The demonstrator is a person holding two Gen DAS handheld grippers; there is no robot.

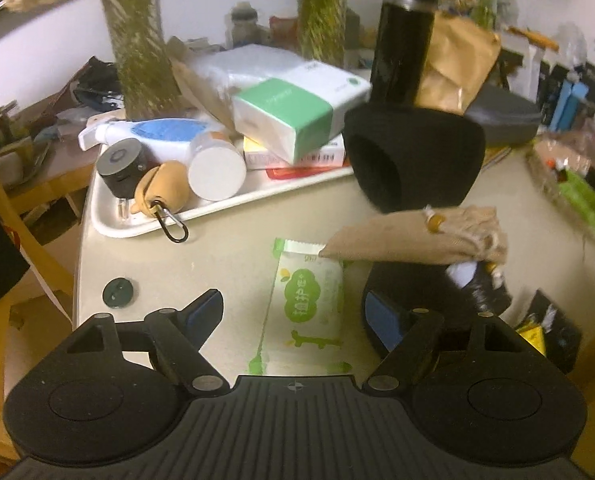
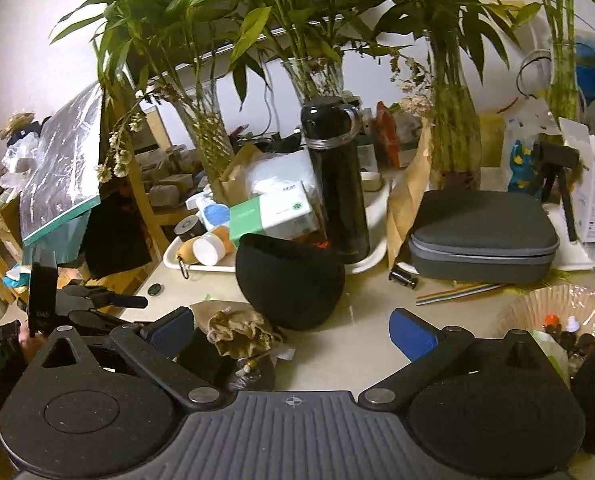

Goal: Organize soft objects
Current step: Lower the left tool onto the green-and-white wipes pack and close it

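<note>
I judge little sorted yet: the tan drawstring cloth pouch (image 1: 413,238) and green-printed soft wipes packet (image 1: 309,312) lie loose beside the black foam dome (image 1: 413,156). My left gripper (image 1: 293,312) and right gripper (image 2: 293,334) gape, holding nothing. Only my right view shows the grey zip case (image 2: 483,236) beyond the dome.

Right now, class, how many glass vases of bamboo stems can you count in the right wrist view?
4: one left, one centre behind the black flask, one right of centre, one far right. More may be hidden behind the clutter.
</note>
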